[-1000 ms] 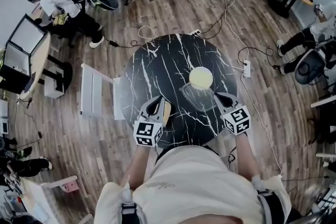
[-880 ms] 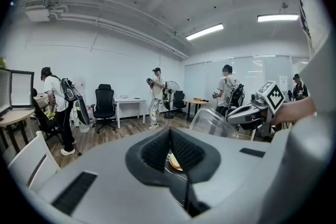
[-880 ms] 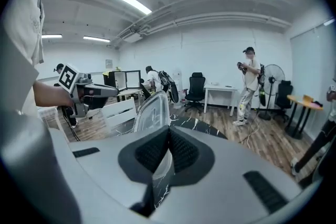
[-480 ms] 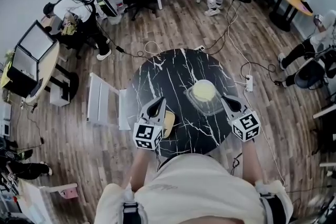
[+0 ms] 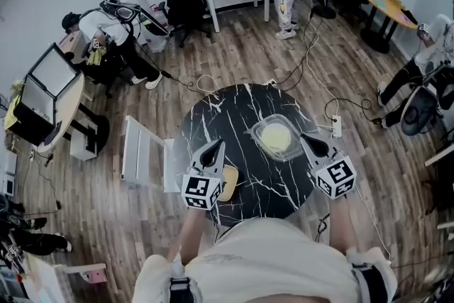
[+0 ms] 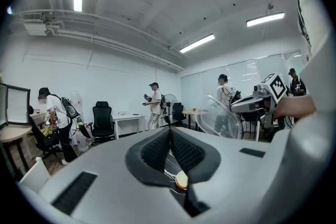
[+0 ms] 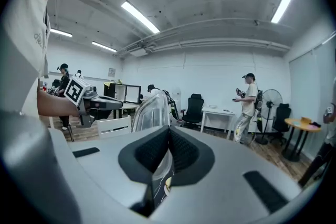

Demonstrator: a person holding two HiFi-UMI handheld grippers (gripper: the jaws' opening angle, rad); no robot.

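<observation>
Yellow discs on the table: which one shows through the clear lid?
The brighter disc, by the right gripper; the duller disc lies bare beside the left gripper.

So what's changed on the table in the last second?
The right gripper, shut on the clear cover, carried it forward: it was short of the yellow round thing, and now lines up over it in the head view. The left gripper stayed shut, empty.

Both forearms stretch forward, side by side. The left hand-held gripper (image 5: 212,150) has its jaws pressed together, and the right hand-held gripper (image 5: 305,140) is clamped tight too, both tips pointing away.
</observation>
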